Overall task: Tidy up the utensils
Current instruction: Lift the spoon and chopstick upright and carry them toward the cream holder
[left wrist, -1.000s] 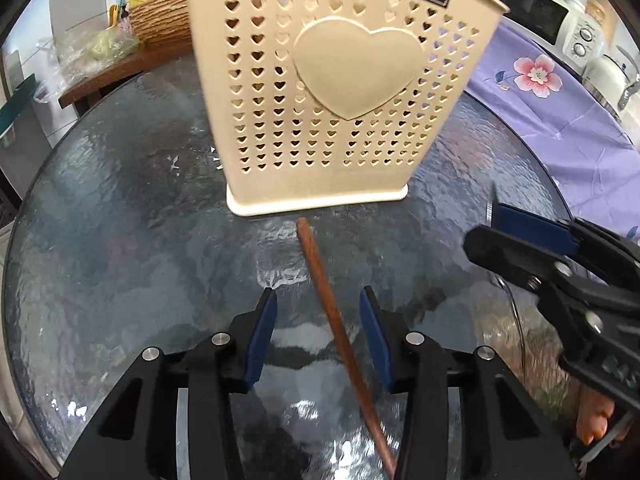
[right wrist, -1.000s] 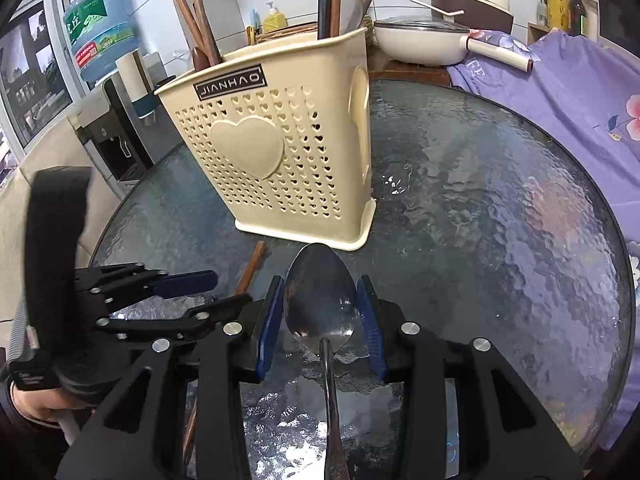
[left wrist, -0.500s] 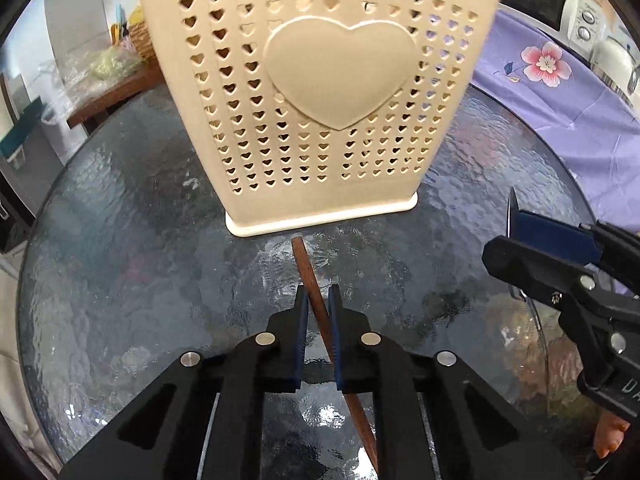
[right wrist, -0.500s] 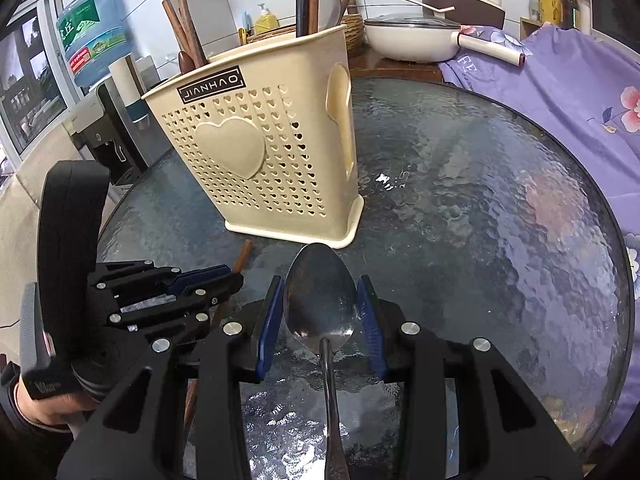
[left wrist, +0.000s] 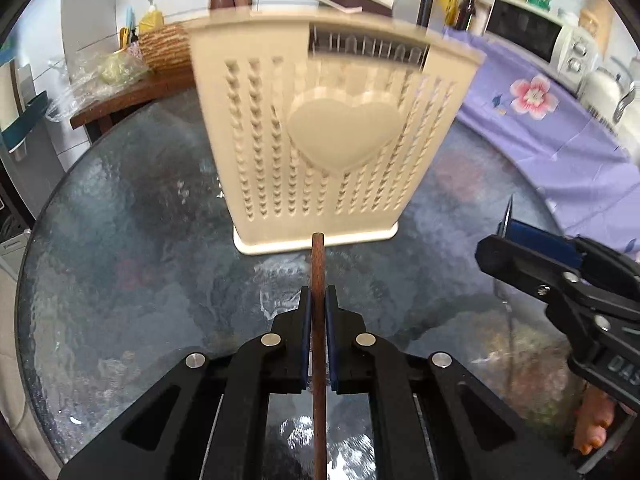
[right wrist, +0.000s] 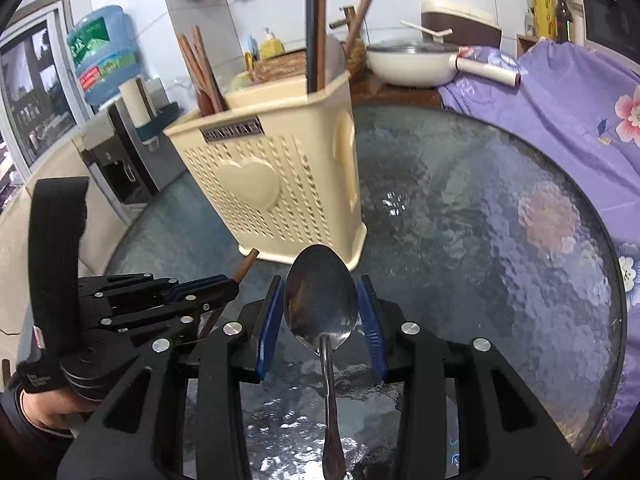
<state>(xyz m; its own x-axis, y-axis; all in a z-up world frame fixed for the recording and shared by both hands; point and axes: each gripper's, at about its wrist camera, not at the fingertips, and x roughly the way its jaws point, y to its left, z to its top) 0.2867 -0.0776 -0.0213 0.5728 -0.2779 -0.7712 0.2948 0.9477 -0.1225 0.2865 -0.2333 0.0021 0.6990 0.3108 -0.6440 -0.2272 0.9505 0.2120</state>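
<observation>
A cream perforated utensil holder with a heart on its side stands on the round glass table; it also shows in the right wrist view, with chopsticks and utensils standing in it. My left gripper is shut on a brown wooden chopstick, lifted, its tip pointing at the holder's base. My right gripper is shut on a metal spoon, bowl forward, just right of the left gripper.
A purple flowered cloth covers the surface to the right. A white pan, a rice cooker and a wicker basket stand behind the table. A water dispenser is at the left.
My left gripper shut on the chopstick and lifted it off the glass, now pointing straight ahead. The view rose, so the holder's top shows. The right gripper kept hold of the spoon.
</observation>
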